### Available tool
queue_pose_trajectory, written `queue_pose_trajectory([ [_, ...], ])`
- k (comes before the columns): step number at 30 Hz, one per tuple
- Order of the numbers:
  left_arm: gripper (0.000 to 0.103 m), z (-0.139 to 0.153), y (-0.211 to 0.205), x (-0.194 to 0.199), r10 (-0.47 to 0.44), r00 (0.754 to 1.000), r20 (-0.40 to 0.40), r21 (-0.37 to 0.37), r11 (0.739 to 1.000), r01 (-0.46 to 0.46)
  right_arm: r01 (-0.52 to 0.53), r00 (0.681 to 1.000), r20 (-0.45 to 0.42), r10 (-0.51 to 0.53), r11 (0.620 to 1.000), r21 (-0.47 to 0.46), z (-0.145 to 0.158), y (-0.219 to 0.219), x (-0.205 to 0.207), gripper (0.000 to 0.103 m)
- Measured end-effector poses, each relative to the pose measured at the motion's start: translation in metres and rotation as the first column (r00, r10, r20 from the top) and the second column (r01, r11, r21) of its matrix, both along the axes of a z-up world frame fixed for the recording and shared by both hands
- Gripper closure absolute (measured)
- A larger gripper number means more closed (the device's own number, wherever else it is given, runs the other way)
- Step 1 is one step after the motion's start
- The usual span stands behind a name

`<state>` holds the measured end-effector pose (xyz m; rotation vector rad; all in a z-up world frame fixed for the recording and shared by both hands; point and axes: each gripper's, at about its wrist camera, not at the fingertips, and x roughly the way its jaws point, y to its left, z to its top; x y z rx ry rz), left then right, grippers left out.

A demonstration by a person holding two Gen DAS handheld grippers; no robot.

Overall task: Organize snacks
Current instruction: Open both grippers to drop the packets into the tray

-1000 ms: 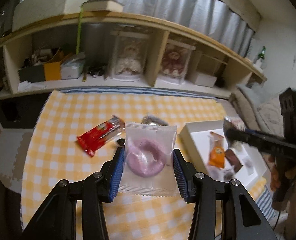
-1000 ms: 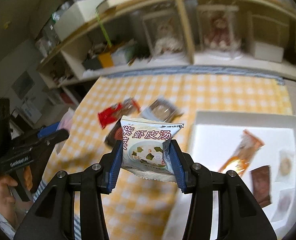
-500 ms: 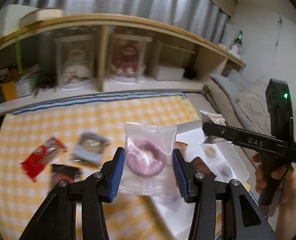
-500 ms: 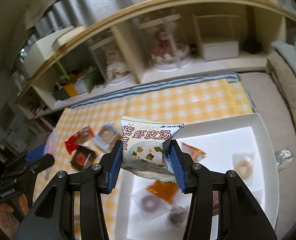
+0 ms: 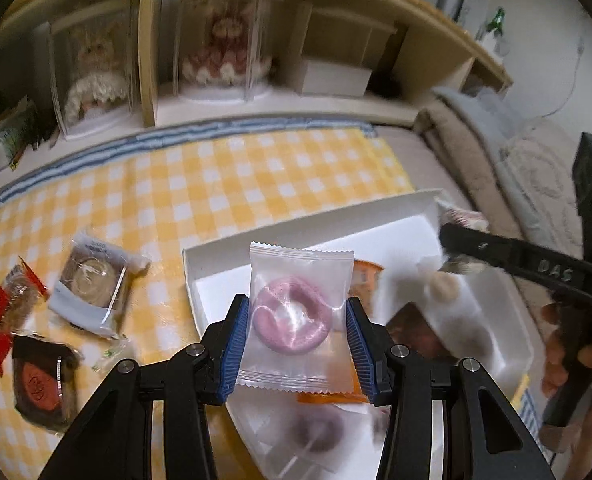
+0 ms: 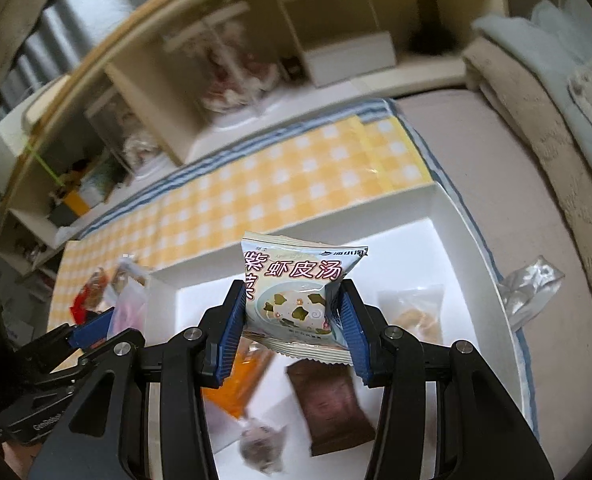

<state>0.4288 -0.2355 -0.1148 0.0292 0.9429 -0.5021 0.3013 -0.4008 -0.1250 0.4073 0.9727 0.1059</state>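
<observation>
Checkered cloth (image 5: pixel 224 184), loose snacks (image 5: pixel 92 284) left-view only

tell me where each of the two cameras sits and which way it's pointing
Left wrist: sits on the left gripper, looking forward and down over the white box; the gripper grips a pink donut packet; the right gripper shows at right.
Right wrist: sits on the right gripper, looking down into the white box; it grips a soup packet; the left gripper shows at lower left.
Shared: the box, the yellow checked cloth, the shelf.
</observation>
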Motion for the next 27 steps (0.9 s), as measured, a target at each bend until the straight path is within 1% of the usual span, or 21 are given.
queue_pose_trajectory([
  [2, 0.057, -0.009, -0.007, 0.011, 0.006, 1.0, -0.016, 0.004, 1.0, -0.006, 0.006, 1.0, -0.017, -0.006, 1.0, 0.003, -0.007, -0.002, 0.004, 0.056],
  [5, 0.057, -0.02, -0.014, 0.028, 0.011, 1.0, -0.021, 0.03, 0.999, -0.01, 0.015, 0.999, -0.04, -0.014, 1.0, 0.004, -0.018, -0.004, 0.013, 0.056],
  [8, 0.056, -0.028, -0.017, 0.032, 0.02, 1.0, -0.016, 0.034, 0.999, -0.02, 0.018, 0.998, -0.055, -0.018, 1.0, -0.008, -0.027, -0.003, 0.022, 0.056],
  [11, 0.055, -0.034, -0.018, 0.039, 0.023, 1.0, -0.009, 0.046, 0.999, -0.022, 0.021, 0.999, -0.05, -0.021, 1.0, -0.008, -0.031, -0.004, 0.027, 0.056],
  [12, 0.053, -0.036, -0.019, 0.039, 0.022, 1.0, -0.008, 0.047, 0.999, -0.022, 0.023, 0.999, -0.049, -0.023, 1.0, -0.011, -0.032, -0.005, 0.028, 0.056],
  [13, 0.048, -0.038, -0.02, 0.042, 0.021, 1.0, -0.012, 0.048, 0.999, -0.021, 0.025, 0.998, -0.05, -0.025, 1.0, -0.014, -0.033, -0.005, 0.029, 0.055],
  [15, 0.041, -0.037, -0.01, 0.034, 0.025, 1.0, -0.014, 0.039, 0.999, -0.025, 0.031, 0.998, -0.053, -0.032, 0.999, -0.029, -0.036, -0.004, 0.031, 0.054],
  [16, 0.038, -0.038, -0.01, 0.034, 0.027, 0.999, -0.017, 0.032, 0.999, -0.026, 0.032, 0.998, -0.056, -0.034, 0.999, -0.034, -0.037, -0.004, 0.032, 0.051],
  [17, 0.037, -0.038, -0.007, 0.032, 0.024, 1.0, -0.02, 0.021, 1.0, -0.023, 0.034, 0.998, -0.058, -0.036, 0.999, -0.031, -0.037, -0.004, 0.031, 0.041],
  [18, 0.036, -0.038, -0.005, 0.029, 0.02, 1.0, -0.024, 0.016, 1.0, -0.02, 0.036, 0.998, -0.059, -0.038, 0.999, -0.029, -0.036, -0.005, 0.031, 0.035],
  [19, 0.035, -0.038, -0.006, 0.028, 0.017, 1.0, -0.022, 0.018, 1.0, -0.017, 0.036, 0.998, -0.059, -0.038, 0.999, -0.028, -0.035, -0.005, 0.031, 0.024],
  [20, 0.034, -0.037, -0.006, 0.027, 0.012, 1.0, -0.019, 0.021, 1.0, -0.012, 0.036, 0.998, -0.059, -0.038, 0.999, -0.034, -0.034, -0.005, 0.029, 0.019],
  [21, 0.03, -0.035, -0.006, 0.024, 0.008, 1.0, -0.016, 0.02, 1.0, -0.008, 0.034, 0.998, -0.06, -0.037, 0.999, -0.039, -0.033, -0.004, 0.029, 0.018],
  [22, 0.024, -0.034, -0.007, 0.023, 0.004, 1.0, -0.013, 0.018, 1.0, -0.003, 0.029, 0.997, -0.064, -0.032, 0.999, -0.044, -0.032, -0.003, 0.028, 0.014],
  [23, 0.021, -0.032, -0.006, 0.021, 0.0, 1.0, -0.011, 0.014, 1.0, 0.001, 0.025, 0.997, -0.066, -0.028, 0.999, -0.048, -0.03, -0.003, 0.026, 0.004],
  [24, 0.015, -0.03, -0.007, 0.018, -0.007, 1.0, -0.008, 0.008, 1.0, 0.007, 0.02, 0.997, -0.067, -0.023, 0.998, -0.056, -0.029, -0.002, 0.024, 0.0],
  [25, 0.008, -0.028, -0.006, 0.016, -0.012, 1.0, -0.005, 0.004, 1.0, 0.012, 0.015, 0.997, -0.068, -0.019, 0.998, -0.065, -0.028, -0.001, 0.022, 0.0],
  [27, 0.0, -0.026, -0.006, 0.01, -0.013, 1.0, 0.005, 0.005, 1.0, 0.013, 0.006, 0.997, -0.082, -0.014, 0.995, -0.097, -0.026, 0.002, 0.017, 0.0],
])
